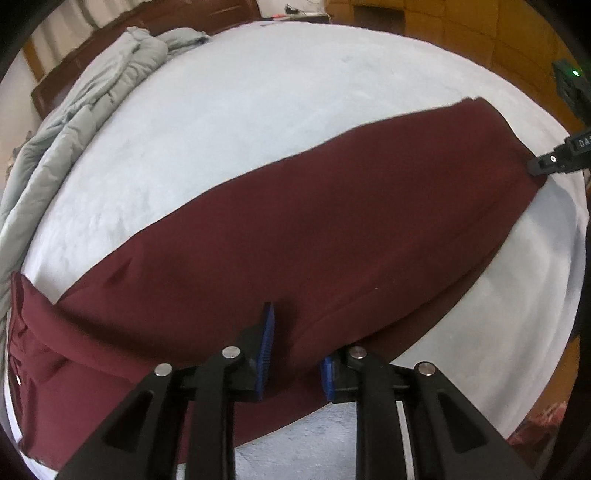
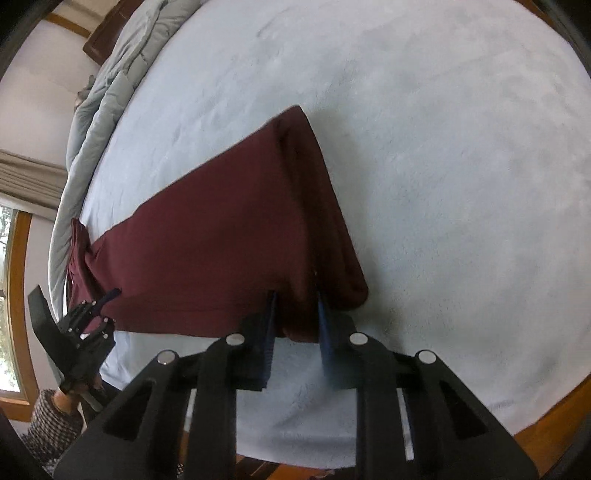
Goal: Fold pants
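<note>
Maroon pants (image 1: 295,236) lie stretched across a pale blue bed, folded lengthwise, waistband at the left and leg hems at the right. My left gripper (image 1: 295,350) straddles the near edge of the pants near the thigh, with cloth between its blue pads; the jaws stand somewhat apart. In the right wrist view the pants (image 2: 221,240) run left from the hem. My right gripper (image 2: 295,314) has the hem corner bunched between its pads. The right gripper shows at the hem in the left wrist view (image 1: 546,164), and the left gripper shows in the right wrist view (image 2: 99,306).
A rumpled grey quilt (image 1: 92,103) lies along the far left of the bed (image 1: 295,92). A wooden headboard (image 1: 110,33) stands behind it. A wooden bed frame edge (image 2: 546,417) shows at the lower right, and a window (image 2: 11,295) is at the left.
</note>
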Demonstrator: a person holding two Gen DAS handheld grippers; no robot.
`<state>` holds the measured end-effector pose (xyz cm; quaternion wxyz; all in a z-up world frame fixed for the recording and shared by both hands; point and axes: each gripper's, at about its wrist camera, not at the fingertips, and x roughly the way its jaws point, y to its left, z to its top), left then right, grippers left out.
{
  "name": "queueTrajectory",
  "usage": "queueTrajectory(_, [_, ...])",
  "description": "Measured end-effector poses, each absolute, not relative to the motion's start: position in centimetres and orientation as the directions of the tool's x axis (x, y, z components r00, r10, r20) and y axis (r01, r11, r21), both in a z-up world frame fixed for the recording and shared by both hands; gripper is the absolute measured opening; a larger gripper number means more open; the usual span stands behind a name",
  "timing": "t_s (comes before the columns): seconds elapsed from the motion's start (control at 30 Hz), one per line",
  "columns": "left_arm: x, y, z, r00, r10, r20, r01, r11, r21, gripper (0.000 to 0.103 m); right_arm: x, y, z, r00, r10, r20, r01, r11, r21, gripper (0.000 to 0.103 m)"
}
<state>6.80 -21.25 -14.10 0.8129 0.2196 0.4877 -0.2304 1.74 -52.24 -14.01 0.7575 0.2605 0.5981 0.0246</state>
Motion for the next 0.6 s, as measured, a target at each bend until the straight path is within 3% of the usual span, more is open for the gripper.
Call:
queueTrajectory(0.07, [6.8, -21.1, -13.7, 0.418, -0.166, -0.893, 0.573, 0.811, 0.118, 0.035, 1.7, -51.5, -12.6, 0.287, 0.287, -0.914, 0.262, 0.894, 0.363, 0.034])
queueTrajectory(0.1, [6.8, -20.9, -13.3, 0.407, -0.181, -0.895, 0.569, 0.817, 0.094, 0.048, 1.6, -51.0, -11.9, 0.294, 0.244, -0.924, 0.257, 0.911, 0.322, 0.044])
queueTrajectory(0.2, [6.3, -19.4, -11.1, 0.416, -0.239, -0.877, 0.538, 0.842, 0.026, 0.084, 1.1, -49.1, -9.0, 0.333, 0.138, -0.933, 0.215, 0.952, 0.217, 0.052])
queueTrajectory(0.27, [5.7, -17.3, -9.6, 0.437, -0.27, -0.858, 0.511, 0.86, -0.01, 0.089, 1.7, -46.5, -6.8, 0.379, 0.118, -0.918, 0.145, 0.972, 0.185, 0.053])
queueTrajectory(0.37, [5.5, -12.7, -7.8, 0.462, -0.28, -0.842, 0.43, 0.9, -0.063, 0.09, 3.8, -40.7, -5.2, 0.395, 0.301, -0.868, -0.051, 0.951, 0.306, 0.065])
queueTrajectory(0.43, [6.1, -8.6, -7.3, 0.469, -0.251, -0.847, 0.333, 0.938, -0.093, 0.09, 6.0, -35.0, -5.2, 0.344, 0.445, -0.827, -0.195, 0.895, 0.401, 0.065])
queueTrajectory(0.6, [8.0, 1.2, -7.8, 0.48, -0.074, -0.874, 0.073, 0.996, -0.044, 0.09, 11.1, -21.8, -7.8, 0.186, 0.562, -0.806, -0.402, 0.792, 0.46, 0.07])
